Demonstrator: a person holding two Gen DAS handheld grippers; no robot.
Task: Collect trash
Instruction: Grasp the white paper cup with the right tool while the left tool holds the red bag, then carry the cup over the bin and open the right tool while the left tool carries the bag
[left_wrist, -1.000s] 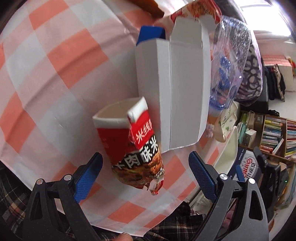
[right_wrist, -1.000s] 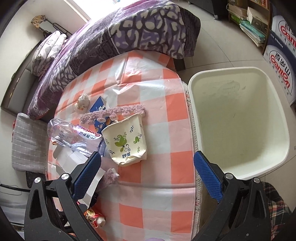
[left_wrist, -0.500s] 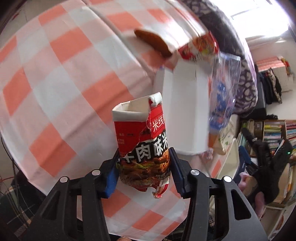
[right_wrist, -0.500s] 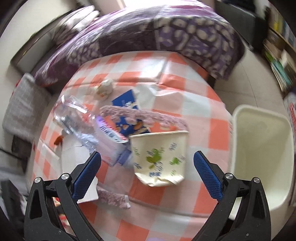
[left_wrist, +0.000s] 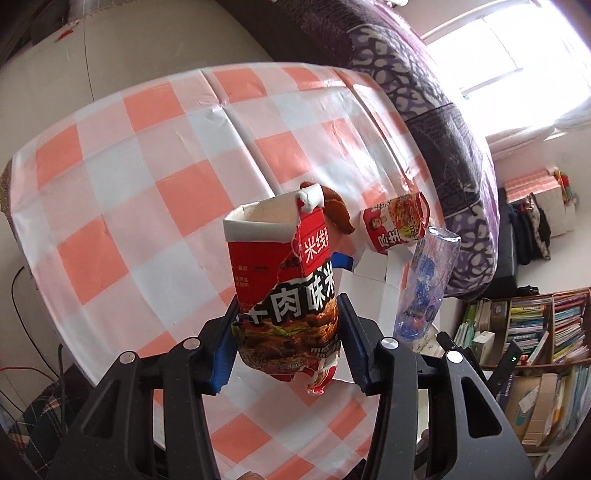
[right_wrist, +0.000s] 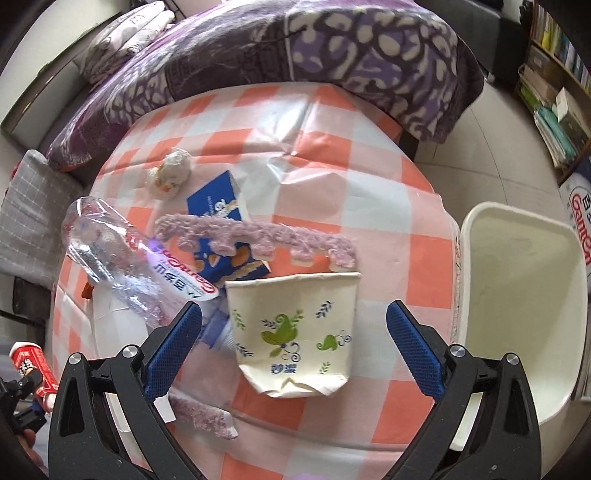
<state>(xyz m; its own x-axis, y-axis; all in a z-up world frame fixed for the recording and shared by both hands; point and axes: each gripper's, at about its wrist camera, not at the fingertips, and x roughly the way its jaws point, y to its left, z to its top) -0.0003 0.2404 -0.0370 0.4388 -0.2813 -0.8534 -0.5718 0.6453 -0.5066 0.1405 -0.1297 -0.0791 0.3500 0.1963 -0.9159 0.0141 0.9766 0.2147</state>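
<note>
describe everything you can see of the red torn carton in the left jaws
The red carton is a torn paper food box, white inside, with white Chinese lettering over a dark food photo. Its open top points away from the camera; its ragged bottom hangs loose. The left gripper clamps its lower half from both sides, holding it clear above the checked tablecloth.

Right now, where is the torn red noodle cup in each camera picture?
Left wrist view: the torn red noodle cup sits in the centre, clamped between the left gripper jaws, lifted above the checked tablecloth.
Right wrist view: only a red sliver of it shows at the far lower left edge.
Shared landmark: the crushed clear plastic bottle lies on the tablecloth in both views.
</note>
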